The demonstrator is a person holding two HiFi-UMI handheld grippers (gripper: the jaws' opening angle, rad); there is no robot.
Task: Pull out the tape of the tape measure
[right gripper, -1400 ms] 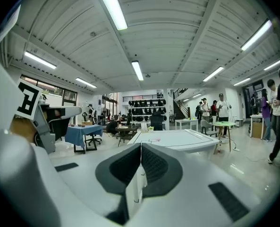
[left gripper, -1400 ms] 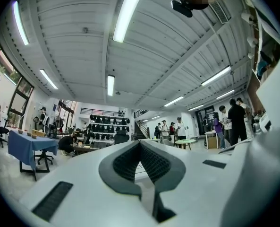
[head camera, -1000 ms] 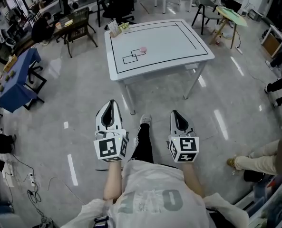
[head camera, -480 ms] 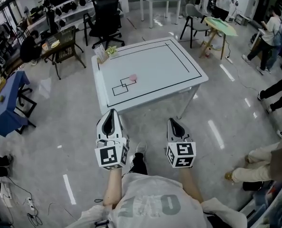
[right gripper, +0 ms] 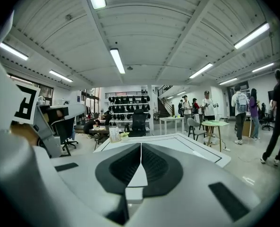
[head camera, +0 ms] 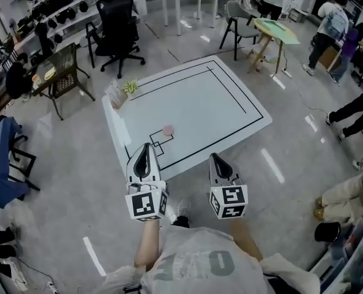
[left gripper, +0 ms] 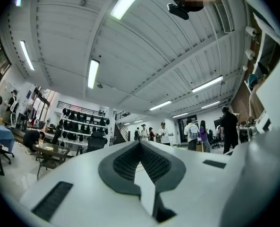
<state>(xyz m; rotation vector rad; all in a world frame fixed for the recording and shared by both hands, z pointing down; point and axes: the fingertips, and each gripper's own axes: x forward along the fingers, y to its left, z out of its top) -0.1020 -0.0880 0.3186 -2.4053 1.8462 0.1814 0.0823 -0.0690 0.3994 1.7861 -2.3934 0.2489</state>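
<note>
A small pink tape measure (head camera: 168,129) lies on the white table (head camera: 199,103), beside small black-outlined rectangles near the table's front left. In the head view my left gripper (head camera: 144,147) is shut and empty, its tip over the table's near edge, just short of the tape measure. To its right my other gripper (head camera: 214,158) is also shut and empty, its tip at the near edge. The left gripper view shows shut jaws (left gripper: 140,144) raised toward the room and ceiling. In the right gripper view the shut jaws (right gripper: 140,145) face the table (right gripper: 187,143); the tape measure is hidden there.
A card and a small plant (head camera: 122,90) stand at the table's far left corner. A black office chair (head camera: 117,17), a dark side table (head camera: 59,69) and a green-topped table (head camera: 278,28) surround it. People stand at the right (head camera: 352,112). My own legs are below the grippers.
Both grippers have travelled forward with me toward the white table. It was well ahead across the floor; now their tips reach its near edge. Both jaws stay shut.
</note>
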